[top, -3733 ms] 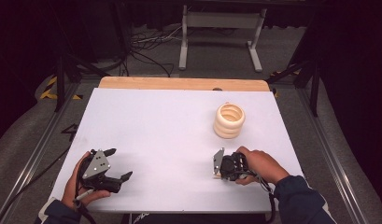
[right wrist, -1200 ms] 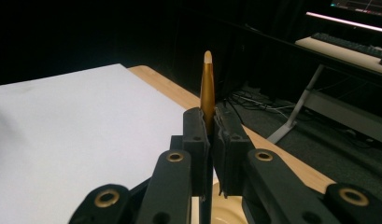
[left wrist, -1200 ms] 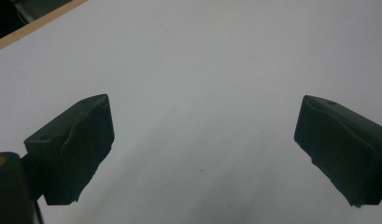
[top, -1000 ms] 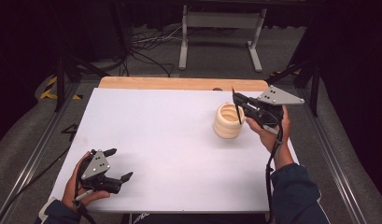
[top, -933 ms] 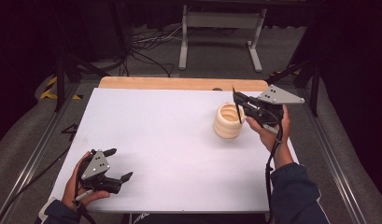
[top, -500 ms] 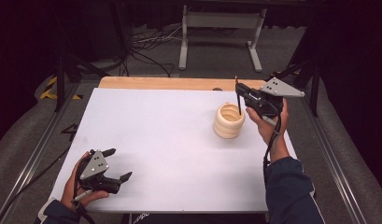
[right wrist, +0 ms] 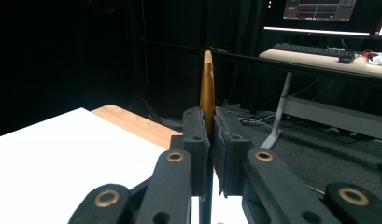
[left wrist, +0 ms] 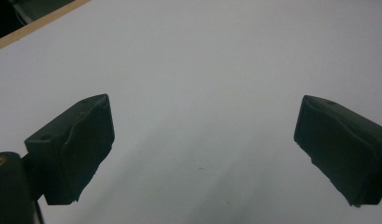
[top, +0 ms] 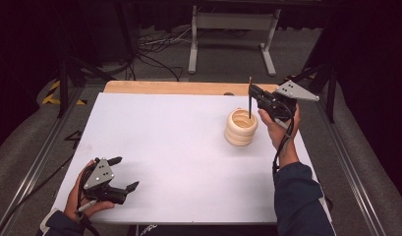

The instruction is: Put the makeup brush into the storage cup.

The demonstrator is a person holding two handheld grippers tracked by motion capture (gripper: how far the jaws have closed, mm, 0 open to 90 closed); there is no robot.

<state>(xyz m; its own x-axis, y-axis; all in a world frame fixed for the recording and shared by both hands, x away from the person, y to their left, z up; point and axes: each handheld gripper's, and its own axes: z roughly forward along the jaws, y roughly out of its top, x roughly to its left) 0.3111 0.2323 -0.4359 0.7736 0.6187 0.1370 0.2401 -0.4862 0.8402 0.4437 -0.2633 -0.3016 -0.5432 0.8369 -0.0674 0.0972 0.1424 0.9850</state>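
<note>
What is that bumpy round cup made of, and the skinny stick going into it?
The ringed holder looks like pale unpainted wood, matt cream with stacked rounded ridges, though it could be plastic. The thin stick clamped in the right gripper has a shiny golden-brown upper end with a pale tip, so it is perhaps lacquered wood or metal; its lower part looks dark.

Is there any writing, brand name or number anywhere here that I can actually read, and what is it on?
No text can be read for certain.
Monitor in the right gripper view: coloured lines and tiny marks, too small to read.
Table's near edge in the high view: a few pale marks on a dark strip, too blurred to read.
Stacked rings, thin stick, right claw and left claw: no lettering seen.
</note>
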